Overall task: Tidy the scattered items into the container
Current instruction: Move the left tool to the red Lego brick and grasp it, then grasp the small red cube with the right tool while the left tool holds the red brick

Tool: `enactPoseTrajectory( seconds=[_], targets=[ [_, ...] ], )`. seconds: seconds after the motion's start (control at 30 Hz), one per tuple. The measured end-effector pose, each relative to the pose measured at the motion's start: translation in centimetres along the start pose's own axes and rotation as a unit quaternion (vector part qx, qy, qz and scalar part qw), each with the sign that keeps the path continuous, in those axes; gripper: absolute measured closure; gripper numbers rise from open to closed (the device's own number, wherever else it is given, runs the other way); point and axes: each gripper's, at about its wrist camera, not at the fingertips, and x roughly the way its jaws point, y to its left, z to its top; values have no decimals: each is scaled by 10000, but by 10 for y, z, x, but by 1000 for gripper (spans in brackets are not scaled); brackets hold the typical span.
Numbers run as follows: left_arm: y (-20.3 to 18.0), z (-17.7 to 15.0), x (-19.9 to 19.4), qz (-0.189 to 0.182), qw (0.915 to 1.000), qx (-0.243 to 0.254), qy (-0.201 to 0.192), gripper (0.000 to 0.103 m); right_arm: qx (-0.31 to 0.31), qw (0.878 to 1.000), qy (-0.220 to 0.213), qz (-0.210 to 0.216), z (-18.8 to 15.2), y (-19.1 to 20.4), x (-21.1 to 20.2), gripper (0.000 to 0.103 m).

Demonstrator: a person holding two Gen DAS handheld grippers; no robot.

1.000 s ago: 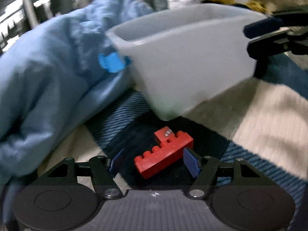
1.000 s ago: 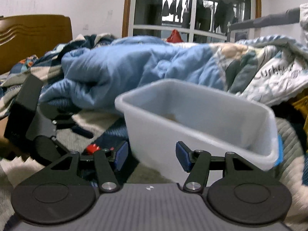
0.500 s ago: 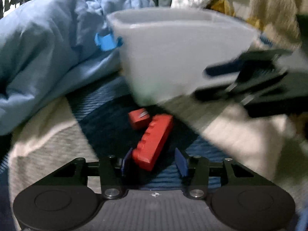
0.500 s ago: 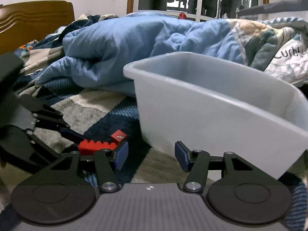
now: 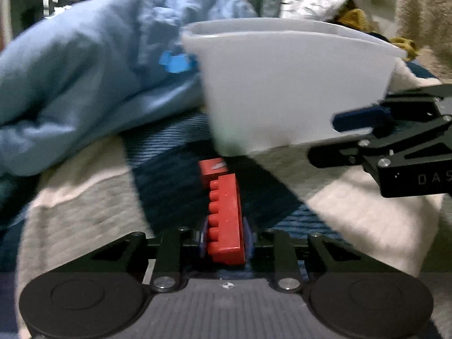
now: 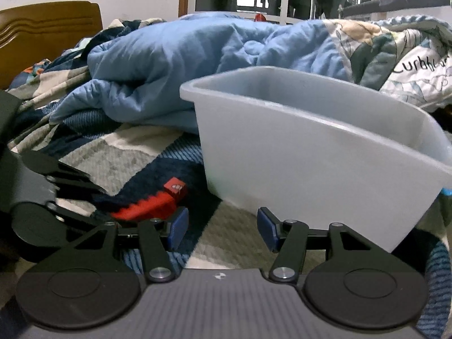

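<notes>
A long red toy brick (image 5: 226, 217) lies on the patterned blanket, with a small red cube (image 5: 213, 167) at its far end. My left gripper (image 5: 224, 240) is shut on the near end of the long brick. The white plastic tub (image 5: 282, 93) stands just beyond. In the right wrist view the long brick (image 6: 147, 207) and cube (image 6: 175, 188) lie left of the tub (image 6: 310, 163), with the left gripper (image 6: 101, 212) on the brick. My right gripper (image 6: 220, 228) is open and empty, low in front of the tub.
A bunched blue duvet (image 6: 197, 56) lies behind and left of the tub. A blue clip (image 5: 175, 62) sits on it by the tub's left rim. A wooden headboard (image 6: 42, 34) is at the far left. The blanket (image 6: 127, 158) covers the bed.
My left gripper has turned in line with the long red brick and closed on it. The right gripper has dropped lower and stayed open.
</notes>
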Motion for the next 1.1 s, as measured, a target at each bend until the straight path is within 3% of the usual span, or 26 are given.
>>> enactPoseTrajectory(
  seconds=[0.23,0.4,0.47,0.5,0.53,0.6,0.8,1.1],
  targets=[
    [18,-9,-24,417,9991,-71,74,75,-41,9995,89,286,0,24,30,46],
    [33,-12,-20,501,9976,-445,199,75,-52,9989,155,447,15,44,68,50],
    [36,-12,-18,492,9969,-584,214,75,-104,9988,225,420,18,48,81,54],
    [37,-12,-16,488,9967,-617,211,75,-114,9987,279,401,18,49,87,58],
    [37,-12,-16,497,9966,-619,205,75,-109,9987,335,375,17,49,91,69],
    [36,-11,-16,504,9967,-609,203,74,0,9982,428,414,15,45,96,74],
    [28,-6,-21,467,9963,-708,134,74,-114,9994,321,73,7,43,74,75],
    [-15,22,-41,367,9976,-561,-193,76,-3,9983,300,-502,-4,15,25,75]
  ],
)
